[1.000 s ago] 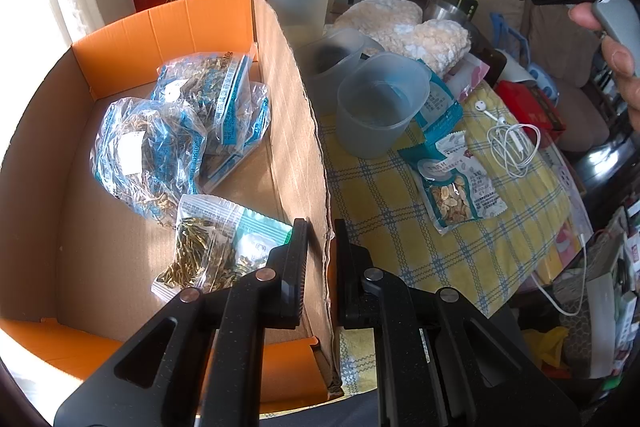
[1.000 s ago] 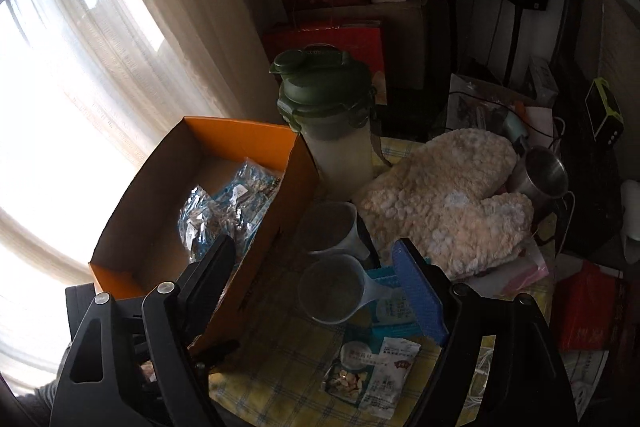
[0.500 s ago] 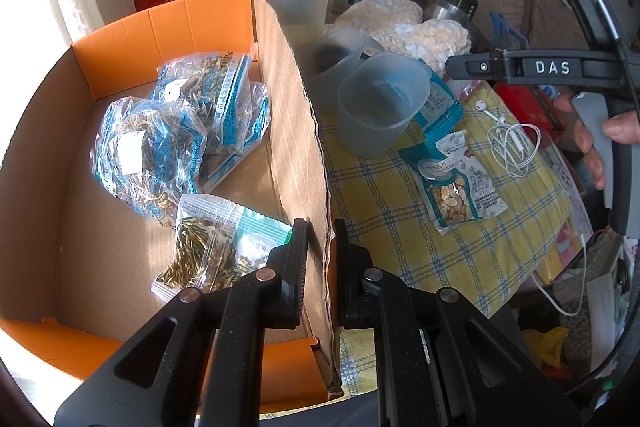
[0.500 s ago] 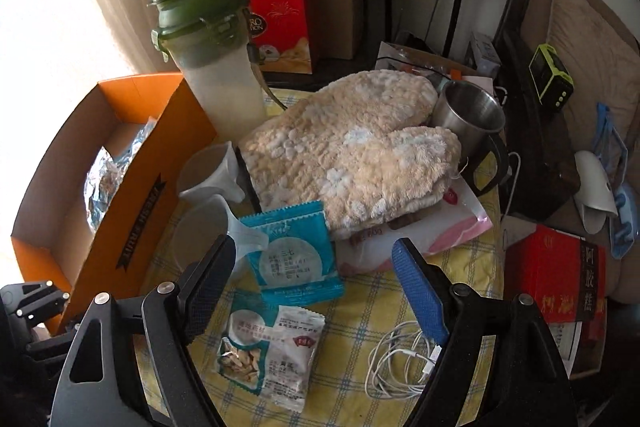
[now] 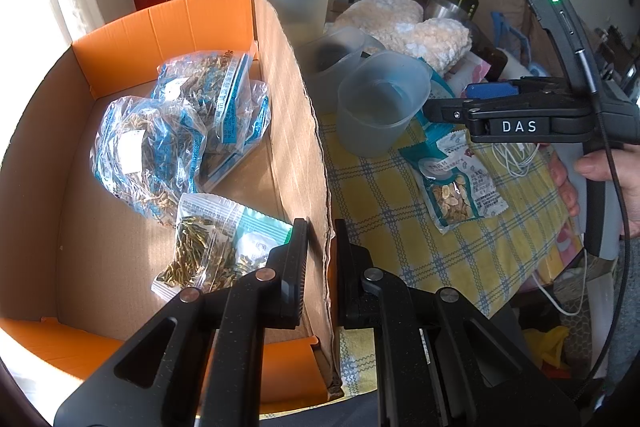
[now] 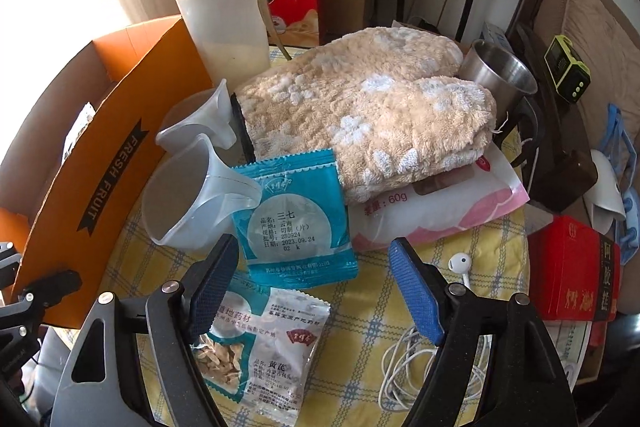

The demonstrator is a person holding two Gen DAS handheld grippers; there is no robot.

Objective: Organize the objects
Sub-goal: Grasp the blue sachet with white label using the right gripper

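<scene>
The left gripper is pinched narrow on the side wall of the cardboard box, it seems. The right gripper gapes wide, empty, just above the blue packet lying on the checked tablecloth.

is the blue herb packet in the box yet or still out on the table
Out. The blue herb packet lies on the checked tablecloth beside the orange box, propped against a plastic cup, ahead of the open right tool.
</scene>
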